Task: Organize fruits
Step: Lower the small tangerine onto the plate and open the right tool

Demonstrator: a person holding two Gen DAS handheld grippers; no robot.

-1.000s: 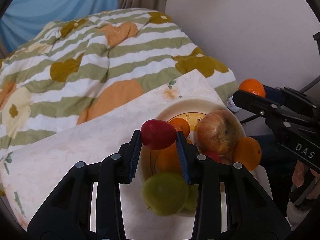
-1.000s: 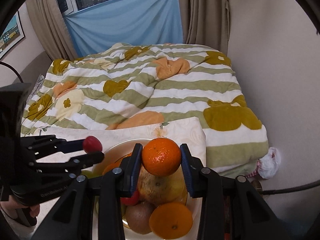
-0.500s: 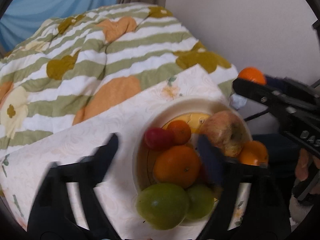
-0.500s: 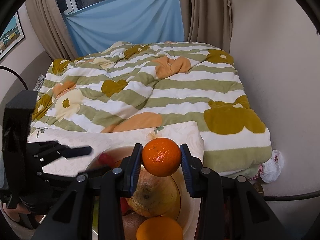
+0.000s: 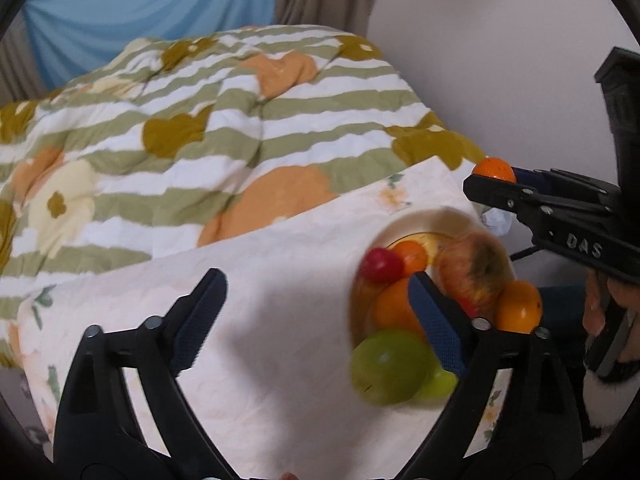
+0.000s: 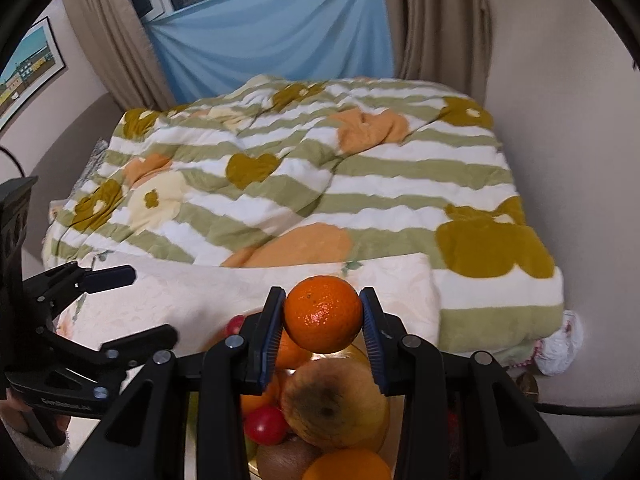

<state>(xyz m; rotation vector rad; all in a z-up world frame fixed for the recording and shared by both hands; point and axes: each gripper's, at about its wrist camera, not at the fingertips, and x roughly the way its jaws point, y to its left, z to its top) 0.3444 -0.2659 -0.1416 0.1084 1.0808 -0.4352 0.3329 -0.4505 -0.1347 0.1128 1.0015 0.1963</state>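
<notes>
Left gripper [image 5: 316, 320] spread wide, empty, over cloth [image 5: 260, 280]. Bowl [image 5: 412, 228] right of it, fruit blurred, rim partly hidden by finger. Right gripper [image 6: 322, 316] clamps orange [image 6: 322, 314] above bowl; fruit below cut off.

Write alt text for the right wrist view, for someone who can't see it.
The right gripper clamps an orange above a plate piled with fruit. The left gripper hangs open at left, with a striped quilt behind.
</notes>
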